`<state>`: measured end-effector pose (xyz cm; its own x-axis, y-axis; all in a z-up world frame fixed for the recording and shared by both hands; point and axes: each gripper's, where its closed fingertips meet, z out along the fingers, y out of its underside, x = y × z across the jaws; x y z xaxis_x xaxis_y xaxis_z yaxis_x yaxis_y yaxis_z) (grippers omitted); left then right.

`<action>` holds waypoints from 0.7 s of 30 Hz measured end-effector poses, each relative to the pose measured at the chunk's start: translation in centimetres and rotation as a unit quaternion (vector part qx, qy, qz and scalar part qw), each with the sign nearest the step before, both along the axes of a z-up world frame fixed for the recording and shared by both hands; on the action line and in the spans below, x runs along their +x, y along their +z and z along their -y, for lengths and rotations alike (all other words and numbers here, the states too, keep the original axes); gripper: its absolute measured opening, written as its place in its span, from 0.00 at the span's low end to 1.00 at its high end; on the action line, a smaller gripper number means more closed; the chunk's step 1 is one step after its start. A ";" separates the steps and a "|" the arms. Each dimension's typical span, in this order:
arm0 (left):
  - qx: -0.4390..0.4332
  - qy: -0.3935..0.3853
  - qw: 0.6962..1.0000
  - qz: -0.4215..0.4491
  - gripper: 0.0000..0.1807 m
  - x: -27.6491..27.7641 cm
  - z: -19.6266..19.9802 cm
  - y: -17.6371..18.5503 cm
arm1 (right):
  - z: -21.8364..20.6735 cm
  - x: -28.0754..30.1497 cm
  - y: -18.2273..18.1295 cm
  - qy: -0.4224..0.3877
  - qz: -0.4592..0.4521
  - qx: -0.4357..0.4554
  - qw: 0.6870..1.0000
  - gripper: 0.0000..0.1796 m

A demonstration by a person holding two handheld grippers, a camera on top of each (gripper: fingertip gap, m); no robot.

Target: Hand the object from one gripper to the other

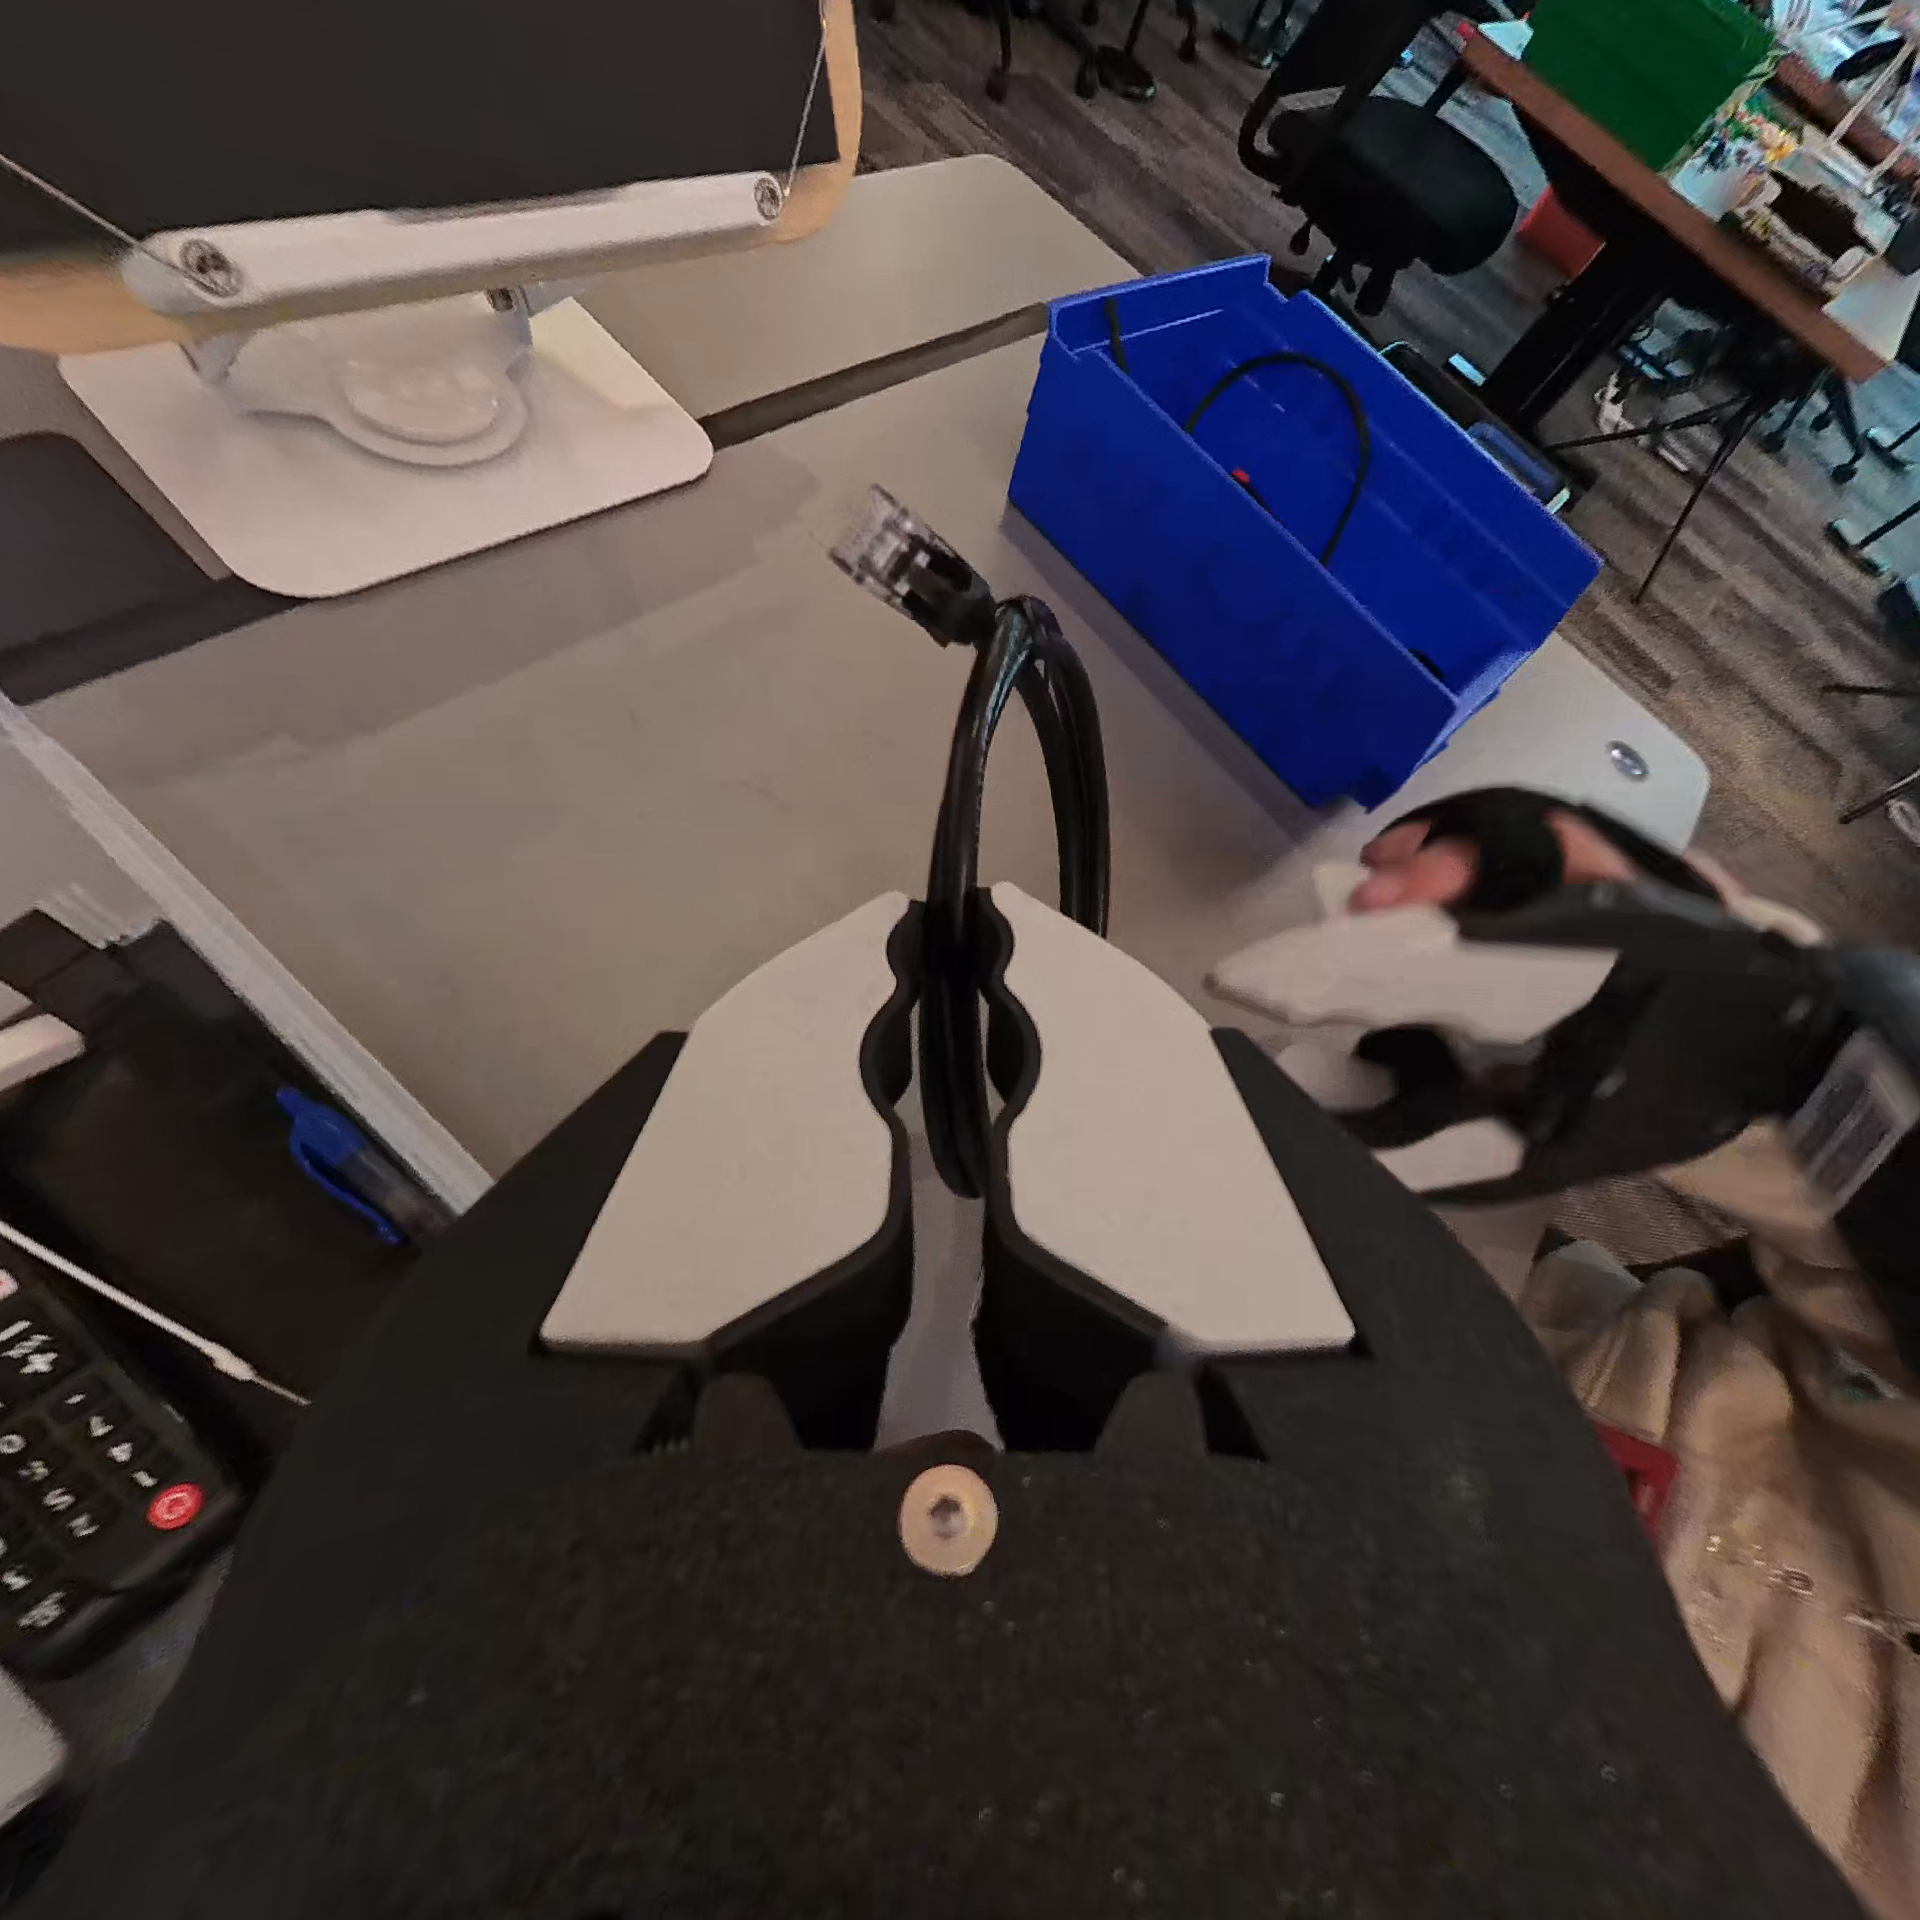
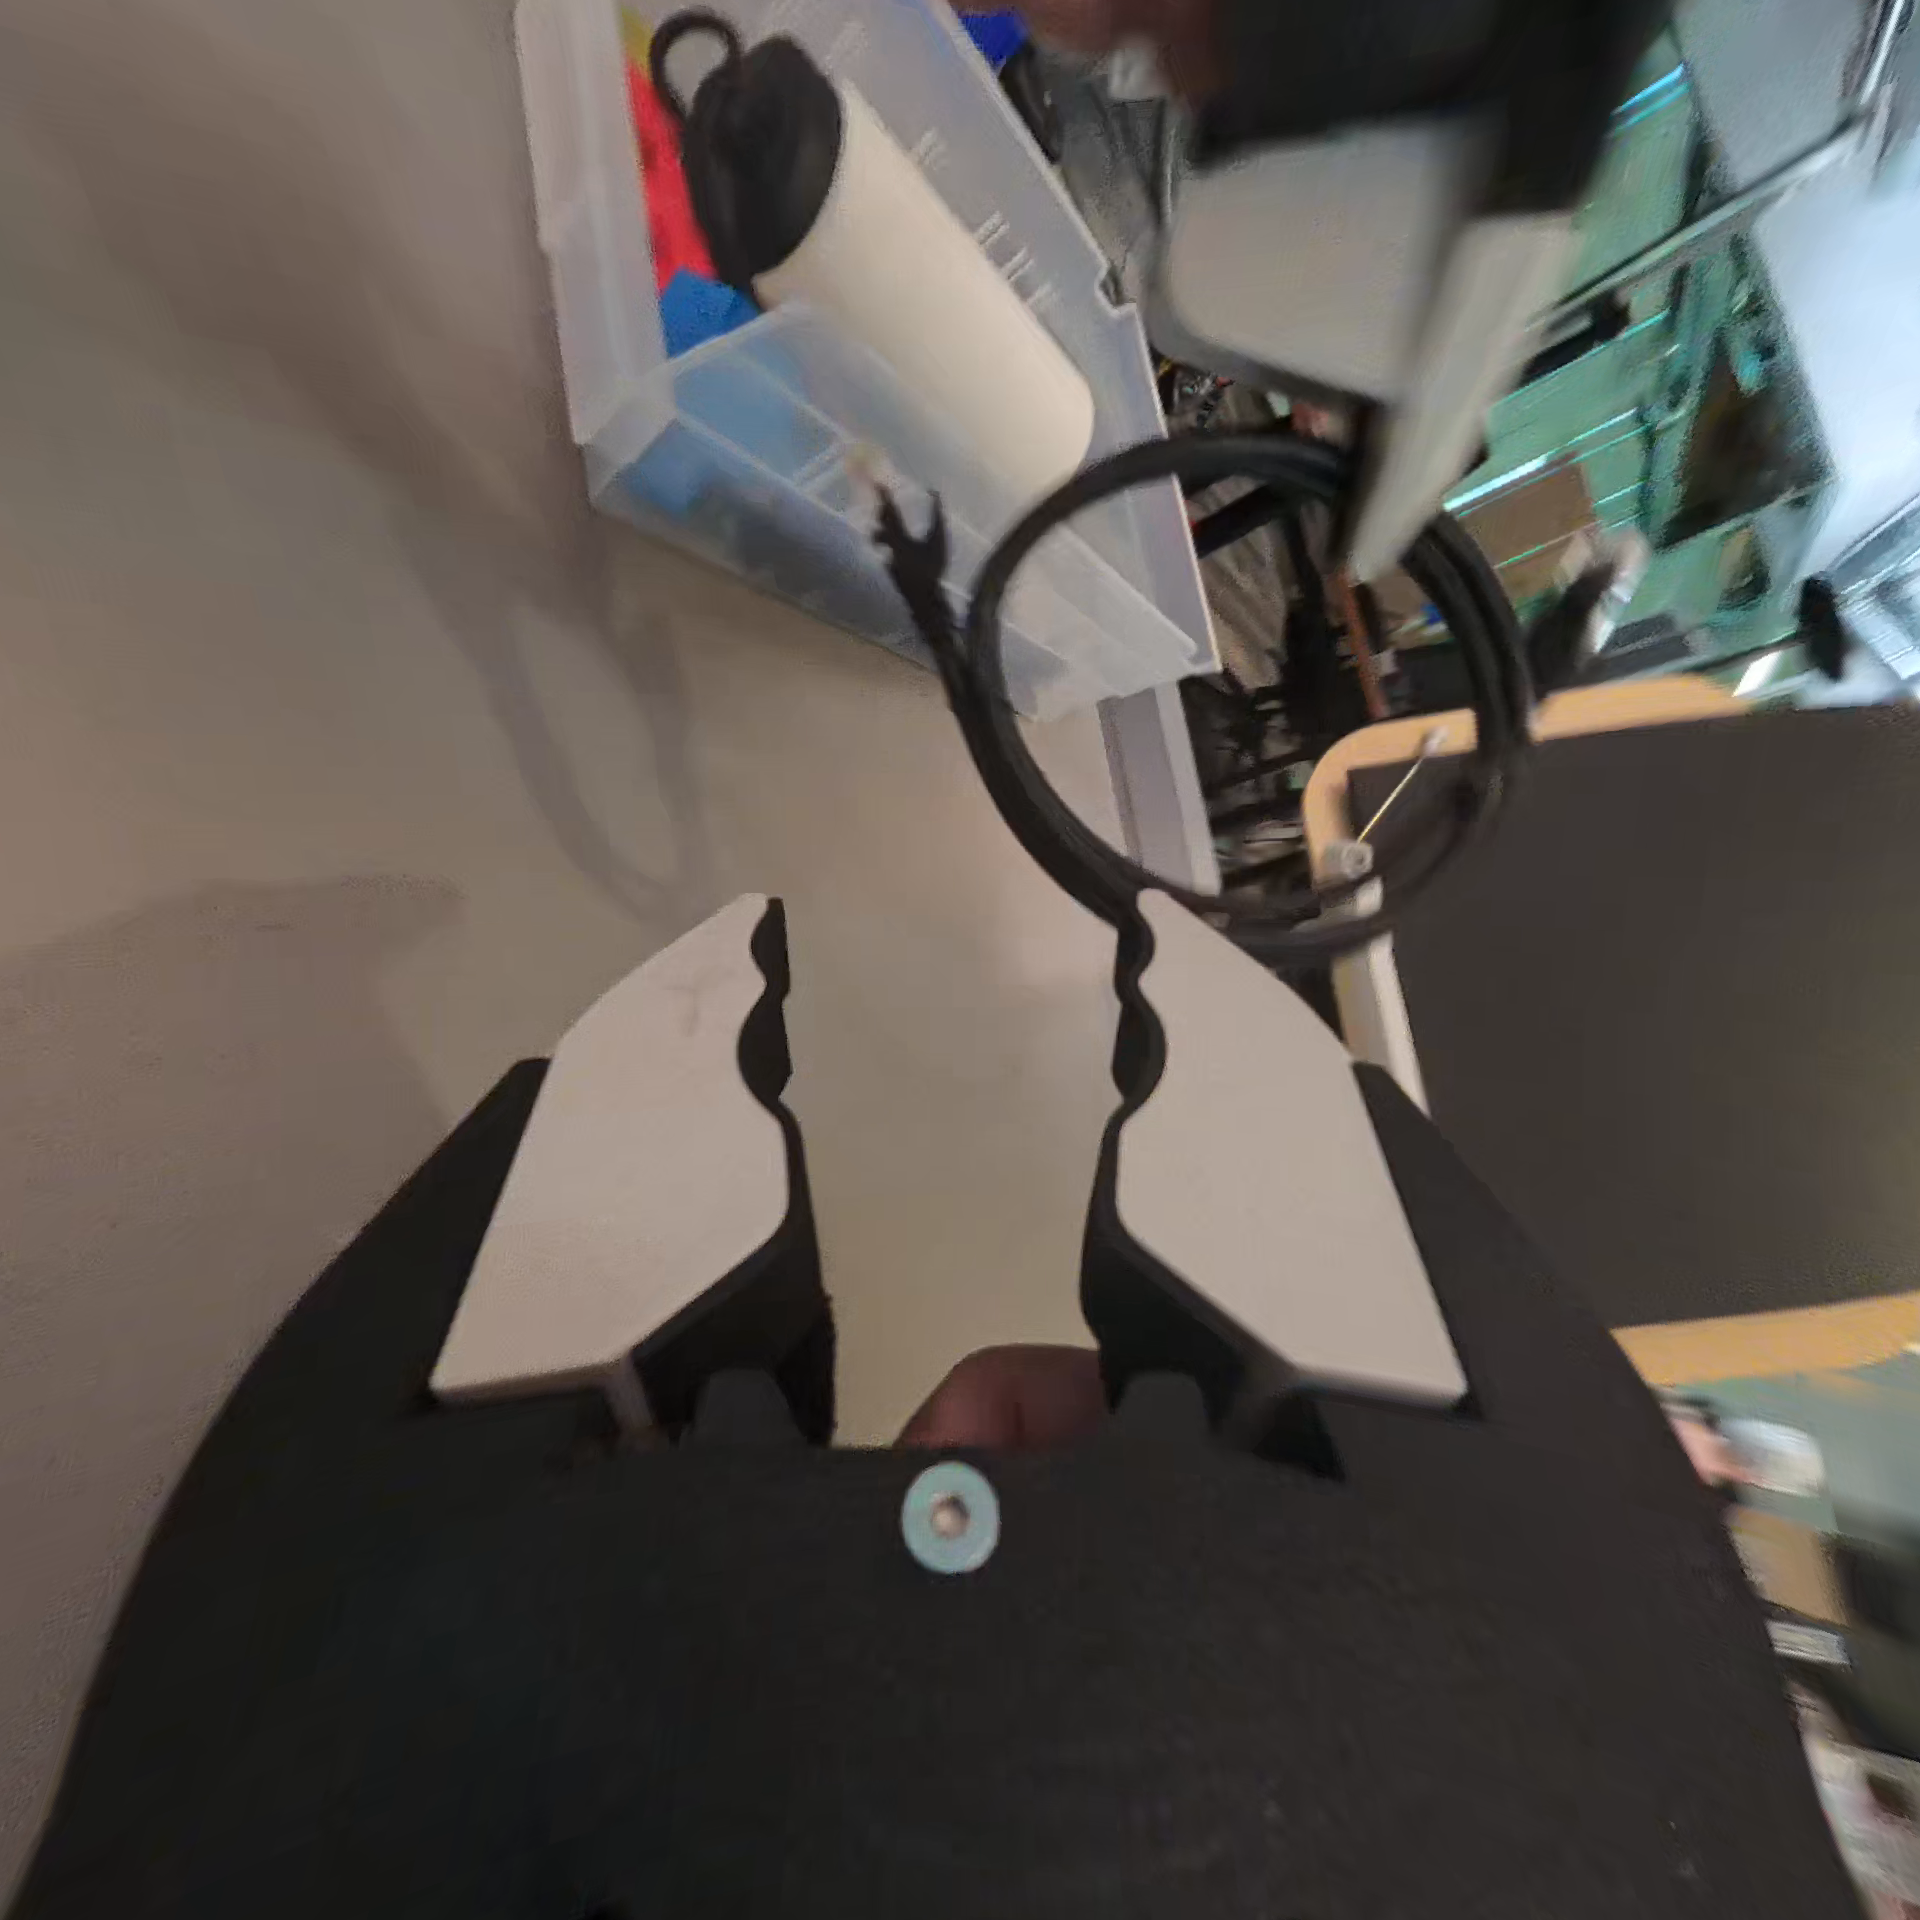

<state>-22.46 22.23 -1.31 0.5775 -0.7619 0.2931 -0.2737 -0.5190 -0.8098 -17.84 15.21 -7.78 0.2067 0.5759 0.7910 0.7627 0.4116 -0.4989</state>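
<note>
A coiled black network cable [image 1: 1023, 779] with a clear plug [image 1: 878, 535] stands up from my left gripper [image 1: 951, 904], which is shut on the coil above the grey table [image 1: 520, 831]. My right gripper [image 1: 1273, 1023], held by a gloved hand [image 1: 1496, 852], shows blurred at the right, apart from the cable. In the right wrist view my right gripper [image 2: 956, 914] is open and empty. The cable loop [image 2: 977, 644] hangs just beyond its right fingertip, held from above by the left gripper [image 2: 1382, 488].
A blue bin [image 1: 1143, 582] with a black wire inside stands on the table behind the cable. A monitor on a white stand [image 1: 395, 436] is at the back left, a calculator [image 1: 83, 1455] at the left. A clear bin [image 2: 1039, 582] holds a white roll [image 2: 935, 312].
</note>
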 end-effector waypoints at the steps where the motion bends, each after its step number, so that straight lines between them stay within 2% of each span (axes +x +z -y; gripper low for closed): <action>1: -0.009 -0.002 1.000 0.004 0.05 0.3 0.2 -0.1 | 0.0 -1.0 -0.7 -0.004 0.027 0.028 0.999 0.34; 5: -0.038 -0.017 0.999 0.007 0.05 1.8 1.3 -0.7 | -0.5 -3.1 -1.7 -0.029 0.074 0.125 0.989 0.35; 9: -0.063 -0.034 0.997 0.021 0.05 2.9 2.2 -0.9 | -1.7 -2.4 -1.2 -0.076 0.094 0.183 0.976 0.27; 11: -0.071 -0.039 0.996 0.037 0.05 3.3 2.3 -0.8 | -1.7 -2.1 -0.1 -0.092 0.078 0.217 0.969 0.08; 17: -0.075 -0.059 0.992 0.078 0.07 3.3 2.1 -0.2 | -1.2 -2.0 0.7 -0.082 0.053 0.209 0.973 0.07; 21: -0.041 -0.069 0.993 0.090 0.22 1.6 2.6 2.5 | -0.9 -1.3 1.1 -0.057 0.019 0.176 0.983 0.07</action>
